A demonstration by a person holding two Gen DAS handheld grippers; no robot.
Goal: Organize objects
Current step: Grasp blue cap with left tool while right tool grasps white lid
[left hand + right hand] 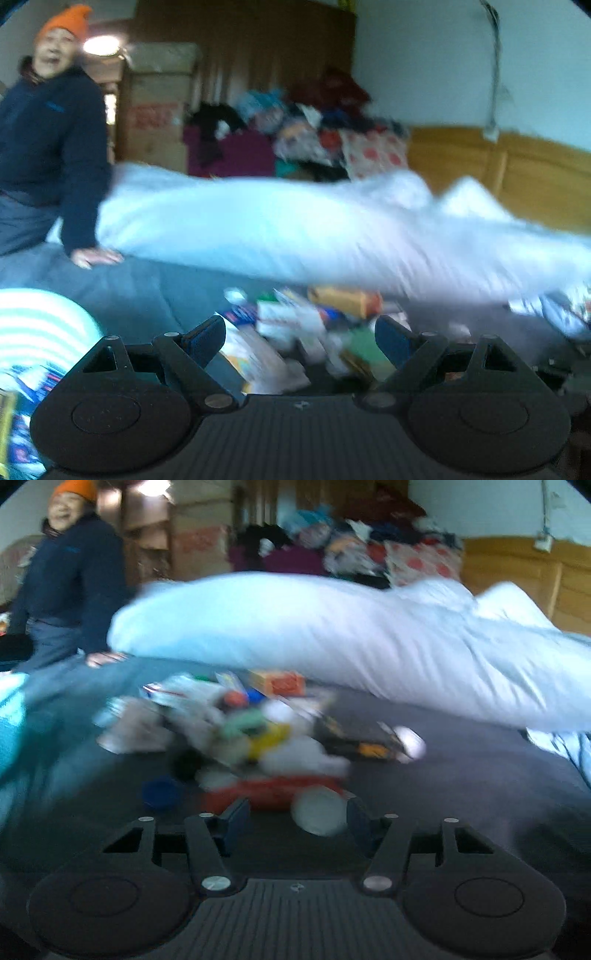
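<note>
A blurred heap of small objects is lying on a dark grey bed cover, at the centre of the right wrist view. Boxes, bottles and packets are making it up, too smeared to name one by one. An orange box is sitting at the heap's 12 o'clock edge, a red packet at its 6 o'clock edge, and a white round lid is showing just beside that packet. A blue cap is lying a little apart at 8 o'clock.

The right gripper is hovering just short of the red packet, its fingers spread wide and holding nothing. The left gripper is also standing spread and empty, with the same heap showing between and beyond its fingers.

A large white pillow is stretching across the bed at 12 o'clock behind the heap. At 10 o'clock a person in an orange hat and dark jacket is resting a hand on the cover. Piled clothes are lying at the back.
</note>
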